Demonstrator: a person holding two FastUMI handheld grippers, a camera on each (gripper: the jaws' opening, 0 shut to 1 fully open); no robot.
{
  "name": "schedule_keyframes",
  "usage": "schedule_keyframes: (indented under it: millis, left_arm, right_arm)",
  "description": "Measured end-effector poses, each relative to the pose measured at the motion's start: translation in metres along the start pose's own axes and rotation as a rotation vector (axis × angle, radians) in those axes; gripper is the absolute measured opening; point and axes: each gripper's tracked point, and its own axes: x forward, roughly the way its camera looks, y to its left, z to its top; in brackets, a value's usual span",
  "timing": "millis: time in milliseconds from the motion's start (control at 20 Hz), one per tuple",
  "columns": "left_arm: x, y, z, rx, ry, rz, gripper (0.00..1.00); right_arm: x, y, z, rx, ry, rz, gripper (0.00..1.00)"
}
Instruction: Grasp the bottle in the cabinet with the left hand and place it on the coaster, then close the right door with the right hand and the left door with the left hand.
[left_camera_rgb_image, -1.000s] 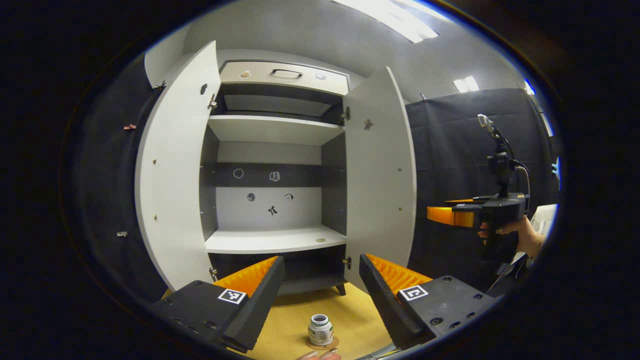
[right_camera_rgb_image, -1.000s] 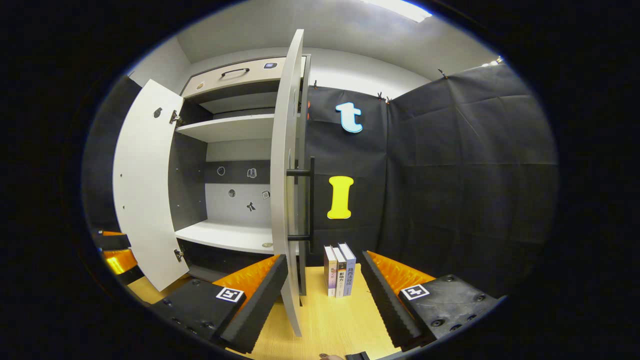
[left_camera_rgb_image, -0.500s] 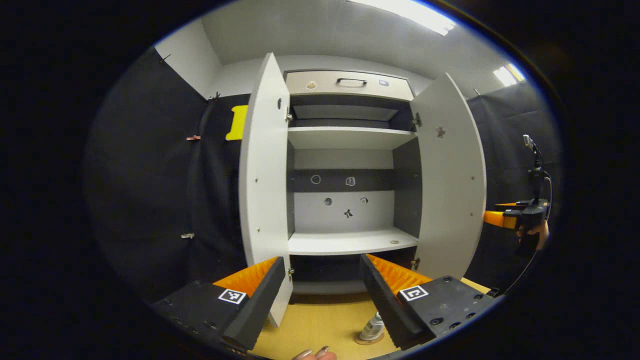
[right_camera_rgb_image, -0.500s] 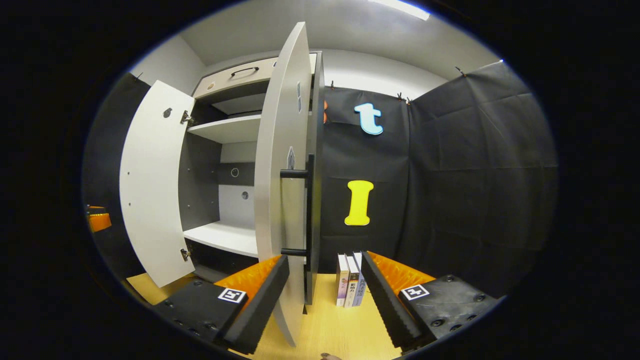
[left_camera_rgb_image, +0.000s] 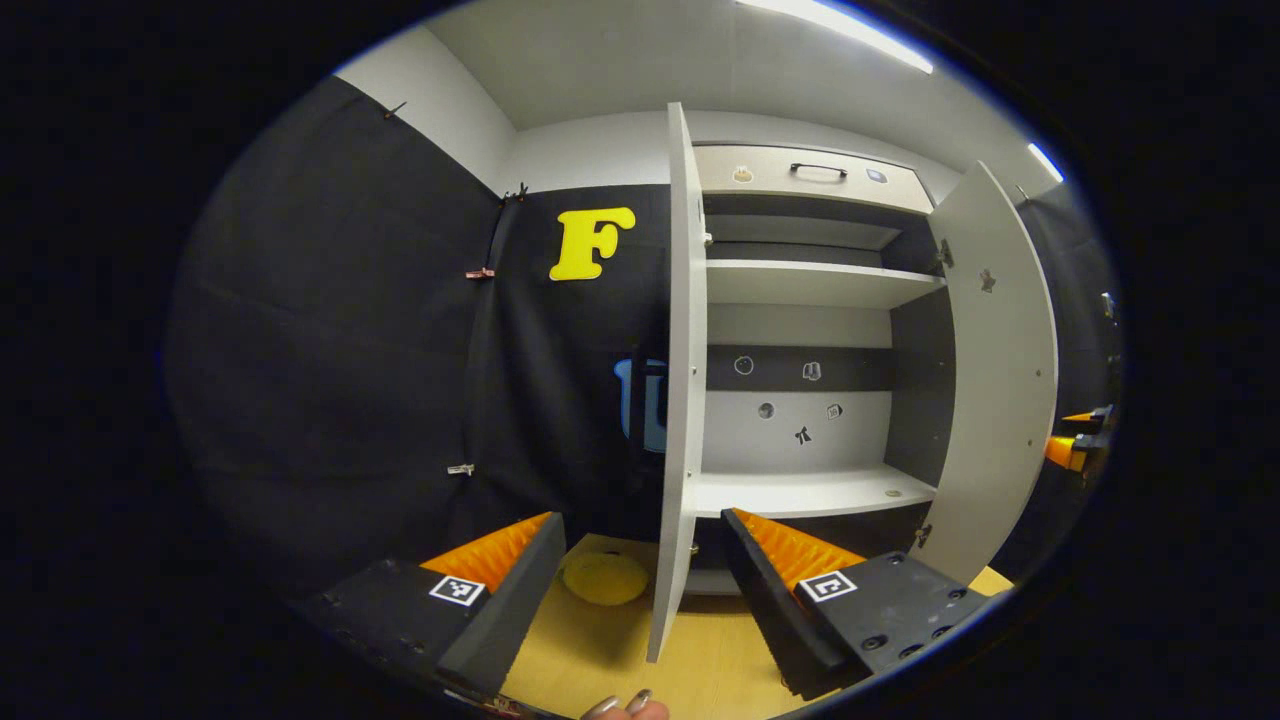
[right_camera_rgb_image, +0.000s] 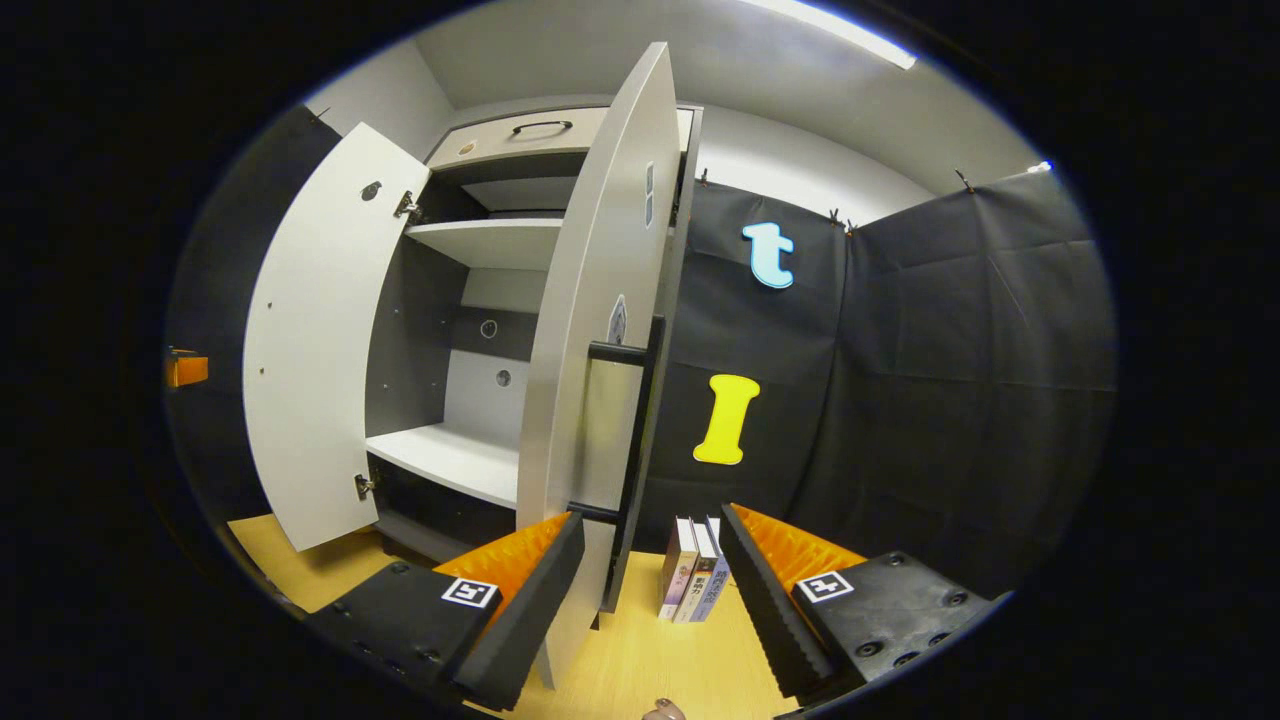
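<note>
The white cabinet stands with both doors swung out. In the left gripper view its left door is seen edge-on just beyond my left gripper, which is open and holds nothing. The right door hangs at the right, and the other gripper peeks out past it. In the right gripper view the right door is close ahead, its black bar handle facing me. My right gripper is open and empty, its left finger in front of the door's lower edge. The left door stands farther left.
A yellow round disc lies on the wooden table left of the left door. Three books stand upright by the cloth wall right of the right door. The cabinet's shelves are bare. A fingertip shows at the bottom.
The left gripper's view swung left: the bottle on its coaster slid out of sight and the left door turned edge-on. The right gripper came nearer the right door's handle side.
</note>
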Motion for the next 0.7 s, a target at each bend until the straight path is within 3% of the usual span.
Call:
schedule_keyframes:
  millis: [450,700]
  left_arm:
    - [0.052,0.025,-0.011,0.030,0.030,-0.056,0.97]
    - [0.074,0.039,-0.009,0.037,0.027,-0.077,0.98]
  right_arm:
    - [0.031,0.087,0.008,0.009,-0.012,0.028,0.93]
    - [0.058,0.151,0.005,0.096,0.015,0.110,0.95]
